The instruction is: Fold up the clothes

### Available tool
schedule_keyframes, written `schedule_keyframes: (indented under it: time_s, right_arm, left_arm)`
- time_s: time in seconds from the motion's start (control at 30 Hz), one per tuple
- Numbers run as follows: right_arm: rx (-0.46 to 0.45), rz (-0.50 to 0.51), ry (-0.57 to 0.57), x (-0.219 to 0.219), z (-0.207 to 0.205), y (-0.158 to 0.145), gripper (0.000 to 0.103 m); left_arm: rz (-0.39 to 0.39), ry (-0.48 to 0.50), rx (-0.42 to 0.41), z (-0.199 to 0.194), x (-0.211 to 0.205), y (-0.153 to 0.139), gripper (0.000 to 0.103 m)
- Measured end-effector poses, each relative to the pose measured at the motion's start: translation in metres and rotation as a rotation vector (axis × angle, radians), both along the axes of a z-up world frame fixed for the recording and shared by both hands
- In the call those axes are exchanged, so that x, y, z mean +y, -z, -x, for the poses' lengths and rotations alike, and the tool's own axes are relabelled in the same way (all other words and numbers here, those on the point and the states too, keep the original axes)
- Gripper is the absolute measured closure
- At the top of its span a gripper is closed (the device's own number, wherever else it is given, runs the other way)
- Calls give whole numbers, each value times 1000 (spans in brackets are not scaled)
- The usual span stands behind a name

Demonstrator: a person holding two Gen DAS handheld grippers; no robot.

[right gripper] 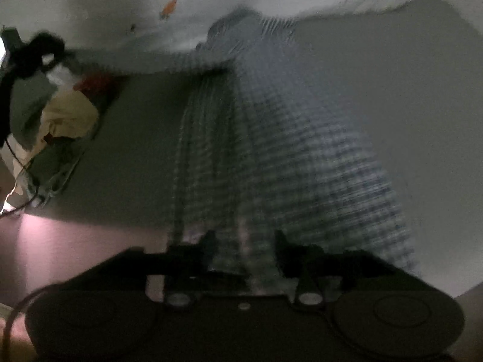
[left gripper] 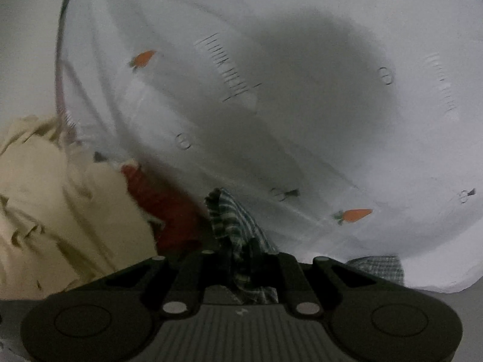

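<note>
Checked cloth (left gripper: 232, 223) is pinched in the left gripper (left gripper: 241, 259), while the blurred right gripper (right gripper: 244, 241) seemingly straddles it, jaws parted.

Left gripper (left gripper: 243, 259): jaws pinched tight on the checked cloth (left gripper: 232, 220)
Right gripper (right gripper: 244, 241): jaws parted, same cloth lying loosely between; tilted downward

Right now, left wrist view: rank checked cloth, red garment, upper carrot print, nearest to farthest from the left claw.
1. Checked cloth: pinched in the left claw.
2. Red garment: just left, beside the cream clothes.
3. Upper carrot print: up left on the white sheet, farthest.
</note>
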State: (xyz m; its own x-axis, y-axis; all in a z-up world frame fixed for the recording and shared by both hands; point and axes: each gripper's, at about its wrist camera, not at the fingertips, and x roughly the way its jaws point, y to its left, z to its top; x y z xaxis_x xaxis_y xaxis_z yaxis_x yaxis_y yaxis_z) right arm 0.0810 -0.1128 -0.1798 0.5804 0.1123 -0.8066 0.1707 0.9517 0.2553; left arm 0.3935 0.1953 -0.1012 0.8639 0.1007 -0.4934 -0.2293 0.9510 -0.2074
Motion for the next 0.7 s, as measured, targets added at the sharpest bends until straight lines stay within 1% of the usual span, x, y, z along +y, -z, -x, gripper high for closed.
schedule_keyframes:
  time_s: [0.07, 0.1, 0.13, 0.23, 0.3, 0.37, 0.43, 0.47, 0.53, 0.57, 0.6, 0.63, 0.7]
  right_arm:
    - [4, 36, 39, -15, 13, 0, 56]
    - [23, 43, 62, -23, 17, 5, 56]
    - [51, 44, 82, -30, 20, 13, 59]
    - [157, -22, 96, -37, 17, 46, 65]
    - [165, -36, 92, -38, 16, 47, 65]
    - [148, -40, 91, -41, 14, 37, 65]
    - [105, -33, 110, -46, 16, 25, 65]
    - [90, -32, 126, -53, 16, 19, 65]
    - [62, -29, 174, -66, 16, 7, 64]
    - [50, -32, 193, -73, 15, 2, 64]
    - [34, -32, 216, -81, 15, -2, 64]
    - [18, -28, 236, -87, 15, -6, 64]
    - [-7, -22, 269, -98, 18, -13, 64]
  left_arm:
    - [8, -13, 7, 1, 3, 8, 92]
    - [11, -16, 9, 1, 3, 10, 92]
    - [13, -18, 11, 1, 4, 12, 92]
    - [38, -8, 1, 3, 2, 10, 92]
    - [51, 43, -30, 8, -6, 1, 92]
    - [39, 126, -76, 19, -22, -12, 92]
    - [22, 244, -133, 35, -45, -29, 92]
    - [15, 323, -157, 46, -61, -36, 92]
    - [2, 501, -201, 72, -97, -49, 92]
    - [-11, 608, -211, 87, -118, -51, 91]
    - [-27, 724, -214, 104, -140, -51, 91]
    - [-44, 842, -197, 119, -161, -47, 91]
    - [-74, 1072, -130, 150, -202, -30, 86]
